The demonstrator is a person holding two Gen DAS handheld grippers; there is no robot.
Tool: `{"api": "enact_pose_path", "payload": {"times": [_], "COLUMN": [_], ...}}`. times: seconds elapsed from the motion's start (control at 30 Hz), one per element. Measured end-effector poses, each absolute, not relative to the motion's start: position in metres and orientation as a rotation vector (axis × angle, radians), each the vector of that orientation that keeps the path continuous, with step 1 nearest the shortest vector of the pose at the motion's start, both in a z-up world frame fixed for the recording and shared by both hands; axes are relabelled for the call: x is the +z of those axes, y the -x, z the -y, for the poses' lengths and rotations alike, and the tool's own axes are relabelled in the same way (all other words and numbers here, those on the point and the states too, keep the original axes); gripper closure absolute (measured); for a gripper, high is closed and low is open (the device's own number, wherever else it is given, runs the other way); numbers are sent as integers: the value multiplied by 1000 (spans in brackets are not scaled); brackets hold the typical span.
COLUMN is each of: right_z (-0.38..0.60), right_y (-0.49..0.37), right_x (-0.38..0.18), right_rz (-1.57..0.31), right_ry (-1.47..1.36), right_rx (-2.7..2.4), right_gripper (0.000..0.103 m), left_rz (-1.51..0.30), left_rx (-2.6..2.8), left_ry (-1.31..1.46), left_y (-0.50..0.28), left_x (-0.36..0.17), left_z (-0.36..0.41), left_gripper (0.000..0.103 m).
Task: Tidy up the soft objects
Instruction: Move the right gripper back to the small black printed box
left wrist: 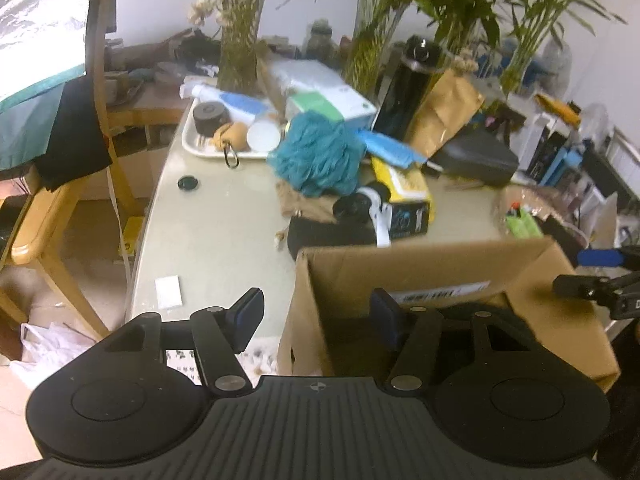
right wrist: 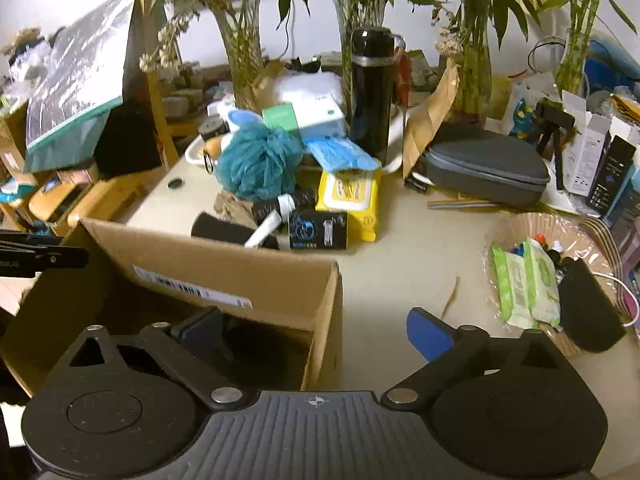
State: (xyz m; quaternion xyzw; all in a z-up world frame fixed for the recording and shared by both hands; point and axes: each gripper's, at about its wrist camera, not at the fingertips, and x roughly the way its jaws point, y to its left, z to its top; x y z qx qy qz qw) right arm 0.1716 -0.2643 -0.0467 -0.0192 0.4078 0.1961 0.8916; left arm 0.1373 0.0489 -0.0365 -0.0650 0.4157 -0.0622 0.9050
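Note:
An open cardboard box point(left wrist: 400, 264) point(right wrist: 224, 264) stands at the near edge of the table, and its inside is dark. My left gripper point(left wrist: 318, 316) is open and straddles the box's left wall without touching it. My right gripper point(right wrist: 314, 334) is open wide across the box's right wall, one finger over the box and one over the table. Behind the box lie a teal mesh bath pouf point(left wrist: 316, 156) point(right wrist: 256, 160), a black soft roll point(left wrist: 328, 236) point(right wrist: 228, 232), a beige cloth point(left wrist: 304, 200) and a yellow wipes pack point(right wrist: 352, 200).
At the back are a white tray point(left wrist: 192, 144), a black flask point(right wrist: 370, 92), a grey zip case point(right wrist: 488, 168) and glass vases of plants. A basket point(right wrist: 516, 228) holding green wipe packs sits on the right. A wooden chair point(left wrist: 36, 224) stands beyond the table's left edge.

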Motion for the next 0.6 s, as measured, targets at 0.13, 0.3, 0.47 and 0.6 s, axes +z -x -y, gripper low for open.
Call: {"api": "enact_pose_path", "payload": {"times": [0.13, 0.3, 0.47, 0.6], "right_z": [267, 264, 262, 264], "right_y": [-180, -193, -210, -231], "right_x": [-44, -33, -20, -9], "right_rz": [-829, -798, -759, -730], "right_ry": [9, 18, 32, 32], "right_rx": [404, 418, 432, 431], "right_gripper": [0, 0, 0, 0], "left_rz": [-825, -772, -744, -725], "left_rx": [-140, -169, -169, -163], "left_ry": [144, 133, 114, 90], "left_y": [-143, -154, -174, -189], "left_x": [-26, -11, 0, 5], "left_z": [-50, -50, -52, -51], "left_gripper": [45, 45, 45, 45]}}
